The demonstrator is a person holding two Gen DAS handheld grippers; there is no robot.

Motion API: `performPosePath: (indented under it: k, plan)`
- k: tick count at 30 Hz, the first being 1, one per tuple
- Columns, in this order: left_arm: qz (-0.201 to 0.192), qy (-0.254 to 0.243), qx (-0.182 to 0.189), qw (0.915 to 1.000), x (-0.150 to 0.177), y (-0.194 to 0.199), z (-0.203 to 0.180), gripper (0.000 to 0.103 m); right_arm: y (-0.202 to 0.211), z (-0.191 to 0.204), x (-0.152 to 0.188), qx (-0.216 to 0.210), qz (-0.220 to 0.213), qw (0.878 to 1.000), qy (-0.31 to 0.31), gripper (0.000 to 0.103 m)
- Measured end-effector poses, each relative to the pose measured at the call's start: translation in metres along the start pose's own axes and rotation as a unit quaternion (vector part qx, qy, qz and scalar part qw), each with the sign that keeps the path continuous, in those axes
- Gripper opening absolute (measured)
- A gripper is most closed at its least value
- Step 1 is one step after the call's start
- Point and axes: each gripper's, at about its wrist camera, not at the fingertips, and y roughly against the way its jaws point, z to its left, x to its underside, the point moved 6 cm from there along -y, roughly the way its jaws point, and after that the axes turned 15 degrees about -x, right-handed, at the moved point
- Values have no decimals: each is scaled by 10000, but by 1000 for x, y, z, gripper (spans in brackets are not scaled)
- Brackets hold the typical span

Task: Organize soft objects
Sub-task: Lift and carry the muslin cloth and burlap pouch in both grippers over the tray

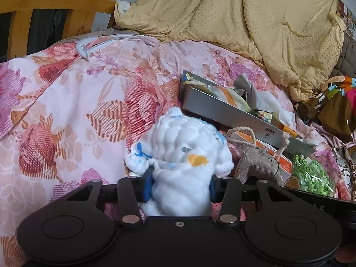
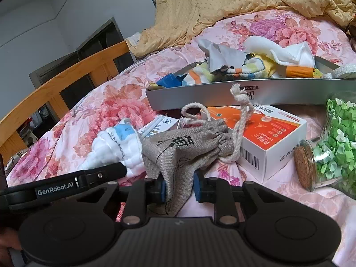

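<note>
Two grippers, one soft item each, over a pink floral quilt (image 1: 66, 102).
Left gripper (image 1: 180, 185) clenches one white bubbly cotton cloth (image 1: 184, 153); right gripper (image 2: 179, 187) pinches one grey linen drawstring pouch (image 2: 187, 151); one silver tray (image 2: 200, 95), one orange-white carton (image 2: 262, 131), one corked glass jar (image 2: 324, 155) crowd ahead.

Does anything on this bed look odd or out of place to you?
Yes. A corked glass jar of green paper bits lies tipped on its side on the floral bedspread, beside an orange-and-white box. Both are hard things among soft cloths. Nothing has spilled.
</note>
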Motion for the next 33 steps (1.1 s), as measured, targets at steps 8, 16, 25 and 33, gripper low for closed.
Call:
performPosePath:
  k: [8, 16, 25, 33]
  plan:
    - [158, 483, -214, 9985, 0, 19, 3, 27, 15, 14, -7, -2, -207, 9992, 330, 20]
    - [-82, 1143, -344, 9928, 5, 53, -1, 26, 36, 30, -11, 34, -372, 9961, 797, 20]
    - [-457, 1096, -461, 9919, 27, 95, -13, 26, 69, 50, -24, -88, -748, 9914, 1074, 20]
    - [-735, 1027, -585, 9903, 20, 107, -26, 26, 82, 51, -34, -179, -977, 9893, 1064, 20]
